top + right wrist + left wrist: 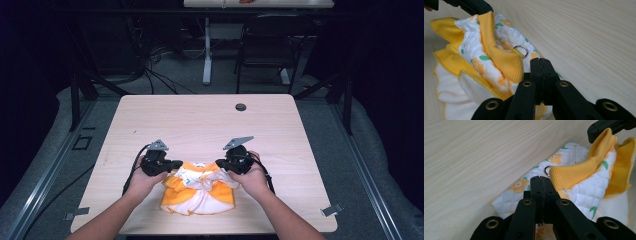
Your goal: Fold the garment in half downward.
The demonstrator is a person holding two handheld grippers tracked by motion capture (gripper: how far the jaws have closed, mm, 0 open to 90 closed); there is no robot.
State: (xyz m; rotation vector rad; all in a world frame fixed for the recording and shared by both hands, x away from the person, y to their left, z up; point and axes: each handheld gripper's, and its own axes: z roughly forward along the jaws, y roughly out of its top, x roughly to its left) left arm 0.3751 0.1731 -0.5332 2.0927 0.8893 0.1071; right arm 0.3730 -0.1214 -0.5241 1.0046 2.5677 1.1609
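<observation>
A small quilted white garment (200, 192) with orange flowers and yellow ribbed trim lies near the front edge of the wooden table (200, 120). My left gripper (175, 164) is shut on the trim at the garment's upper left. My right gripper (219, 164) is shut on the trim at its upper right, so the yellow band is lifted between them. In the left gripper view the closed jaws (541, 179) meet the garment (579, 192) beside a metal ring (547, 170). In the right gripper view the closed jaws (540, 60) pinch the garment (474, 50) by the same ring (521, 50).
A round cable hole (240, 107) sits near the table's far edge. Behind the table stand a black chair (270, 45) and a white table leg (207, 50), with cables on the floor. A metal clip (331, 210) lies at the front right corner.
</observation>
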